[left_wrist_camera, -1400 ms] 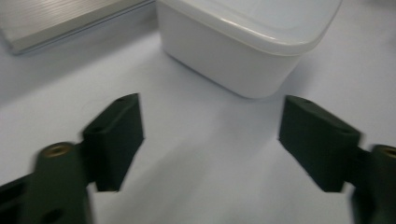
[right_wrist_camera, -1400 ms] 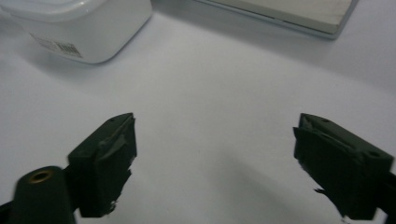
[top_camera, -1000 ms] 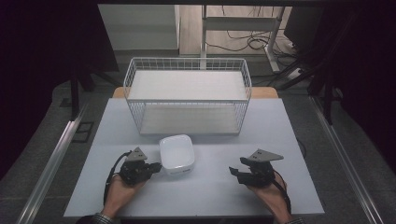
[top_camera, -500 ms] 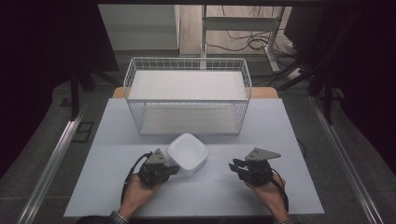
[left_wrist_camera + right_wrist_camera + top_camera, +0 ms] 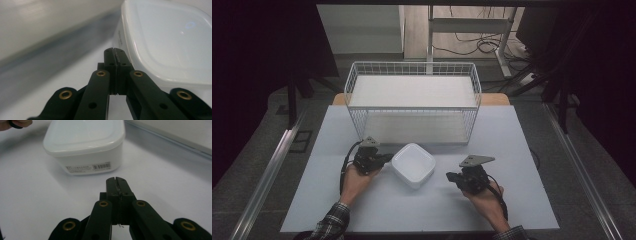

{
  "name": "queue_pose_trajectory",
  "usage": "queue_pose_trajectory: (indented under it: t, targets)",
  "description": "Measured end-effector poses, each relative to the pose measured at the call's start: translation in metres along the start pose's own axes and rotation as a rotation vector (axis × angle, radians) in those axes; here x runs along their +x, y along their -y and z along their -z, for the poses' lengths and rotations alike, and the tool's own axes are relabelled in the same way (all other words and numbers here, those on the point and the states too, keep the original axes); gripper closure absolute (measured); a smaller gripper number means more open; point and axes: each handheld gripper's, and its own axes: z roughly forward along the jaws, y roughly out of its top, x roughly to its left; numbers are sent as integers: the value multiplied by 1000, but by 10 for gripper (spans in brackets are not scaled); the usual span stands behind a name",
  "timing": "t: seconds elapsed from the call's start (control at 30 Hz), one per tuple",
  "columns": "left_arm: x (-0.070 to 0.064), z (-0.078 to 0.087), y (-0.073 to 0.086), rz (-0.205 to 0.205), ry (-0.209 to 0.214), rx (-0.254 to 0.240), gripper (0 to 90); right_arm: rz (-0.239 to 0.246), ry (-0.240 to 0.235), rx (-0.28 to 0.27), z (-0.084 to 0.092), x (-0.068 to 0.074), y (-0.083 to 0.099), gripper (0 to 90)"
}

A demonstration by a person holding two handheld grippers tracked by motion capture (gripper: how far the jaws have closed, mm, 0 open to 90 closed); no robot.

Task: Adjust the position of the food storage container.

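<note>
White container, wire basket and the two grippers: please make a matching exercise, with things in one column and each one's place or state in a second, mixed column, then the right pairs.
Things:
1. white container
2. wire basket
3. left gripper
4. right gripper

Places or states:
A. jaws shut on nothing, tips at the container's side
B. stands at the far part of the table, nothing inside
C. jaws shut on nothing, apart from the container with bare table between
D. lid on, on the table between the two grippers

Pairs: 1-D, 2-B, 3-A, 4-C
</note>
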Motion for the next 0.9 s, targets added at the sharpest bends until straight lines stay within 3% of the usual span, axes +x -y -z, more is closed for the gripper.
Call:
queue_pose_trajectory:
  t: [0.03, 0.13, 0.17, 0.23, 0.5, 0.67, 0.9]
  targets:
    - [-5, 2, 2, -1, 11, 3, 900, -2, -7, 17, -11, 1, -3, 891]
    - [-10, 5, 3, 2, 25, 2, 900, 0, -1, 30, -17, 1, -7, 891]
    - [-16, 6, 5, -3, 64, 9, 900, -16, -11, 29, -21, -3, -10, 890]
    - [-22, 6, 6, -14, 97, 22, 900, -44, -27, 22, -25, -7, -13, 890]
    - [-36, 6, 12, -13, 97, 59, 900, -67, -12, 22, -29, -11, -14, 891]
    - [-41, 10, 15, -14, 81, 64, 900, -42, 1, 26, -28, -6, -14, 890]
    - [-46, 11, 16, -23, 80, 70, 899, -42, 13, 27, -29, -7, -13, 889]
